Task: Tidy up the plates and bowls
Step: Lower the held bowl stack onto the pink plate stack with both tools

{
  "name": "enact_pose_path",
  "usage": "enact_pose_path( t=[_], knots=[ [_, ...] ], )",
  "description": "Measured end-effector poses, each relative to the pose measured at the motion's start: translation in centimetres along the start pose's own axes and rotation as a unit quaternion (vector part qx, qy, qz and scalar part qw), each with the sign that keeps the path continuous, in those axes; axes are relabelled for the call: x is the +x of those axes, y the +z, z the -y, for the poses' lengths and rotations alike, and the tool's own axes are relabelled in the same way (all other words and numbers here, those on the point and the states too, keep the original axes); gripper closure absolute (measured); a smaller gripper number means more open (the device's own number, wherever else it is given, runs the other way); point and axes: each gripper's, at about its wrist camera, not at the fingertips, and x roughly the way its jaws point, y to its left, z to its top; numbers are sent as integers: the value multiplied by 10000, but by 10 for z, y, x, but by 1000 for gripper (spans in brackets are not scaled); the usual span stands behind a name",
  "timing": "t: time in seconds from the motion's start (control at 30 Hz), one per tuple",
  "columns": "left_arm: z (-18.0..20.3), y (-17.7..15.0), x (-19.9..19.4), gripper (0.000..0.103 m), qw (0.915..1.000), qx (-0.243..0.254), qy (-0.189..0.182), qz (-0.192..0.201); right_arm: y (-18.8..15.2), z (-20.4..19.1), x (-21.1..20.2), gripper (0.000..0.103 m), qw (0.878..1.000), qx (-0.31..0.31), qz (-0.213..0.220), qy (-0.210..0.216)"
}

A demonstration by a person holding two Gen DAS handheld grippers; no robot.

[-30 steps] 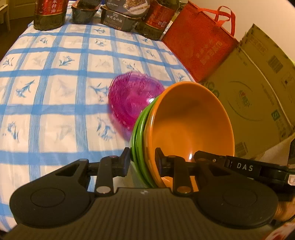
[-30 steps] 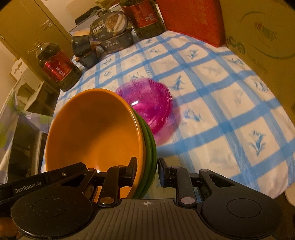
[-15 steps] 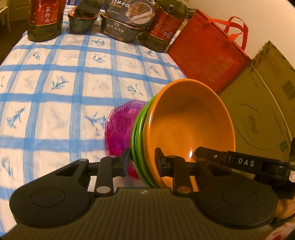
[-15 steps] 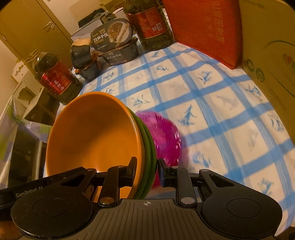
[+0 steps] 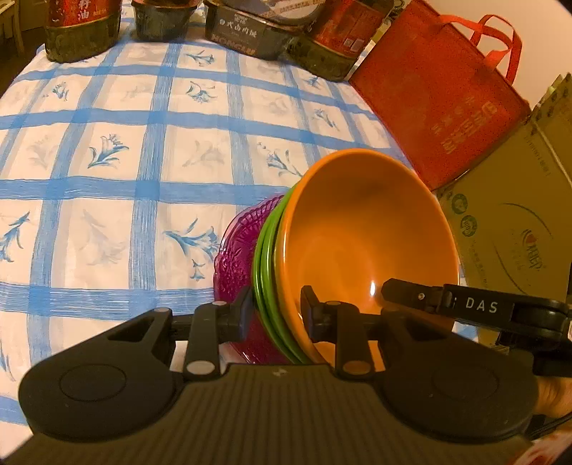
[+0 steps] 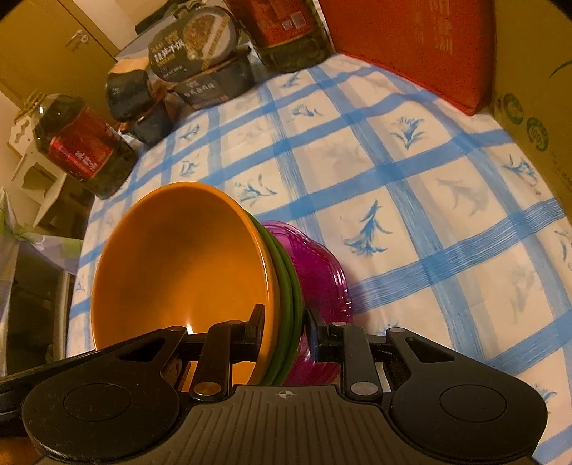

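Note:
A stack of bowls, an orange bowl [image 5: 364, 243] nested in green bowls [image 5: 266, 275], is held between both grippers. My left gripper [image 5: 275, 314] is shut on the stack's rim. My right gripper [image 6: 284, 329] is shut on the opposite rim; the orange bowl [image 6: 178, 264] and green bowls [image 6: 286, 282] show there too. A magenta glass plate [image 5: 236, 257] lies on the blue-checked tablecloth [image 5: 107, 171] directly under the stack; it also shows in the right wrist view [image 6: 318, 272]. Whether the stack touches the plate is hidden.
Oil bottles [image 5: 82, 28], boxed meals [image 5: 246, 32] and a dark tub [image 5: 161, 18] line the table's far edge. A red bag [image 5: 439, 96] and a cardboard box [image 5: 514, 221] stand at the right. A chair and cabinet [image 6: 39, 171] lie beyond the table's left.
Both grippers carried the bowl stack forward and down over the magenta plate. The plate, earlier ahead of the stack, now sits beneath it.

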Motion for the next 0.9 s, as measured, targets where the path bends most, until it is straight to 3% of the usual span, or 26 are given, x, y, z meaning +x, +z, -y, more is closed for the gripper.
enact_pose_path(
  t=[0.63, 0.73, 0.8, 0.9],
  knots=[
    [-6, 4, 14, 78, 10000, 9, -62, 22, 1, 4, 14, 76, 10000, -22, -19, 88],
    [-5, 4, 11, 77, 9999, 59, -68, 107, 0, 5, 9, 62, 9998, -76, 95, 178],
    [-4, 3, 7, 72, 9997, 93, -105, 185, 0, 5, 4, 43, 9996, -130, 170, 180],
    [-5, 2, -1, 64, 9994, 128, -173, 259, -1, 2, -5, 42, 9992, -237, 274, 142]
  ],
)
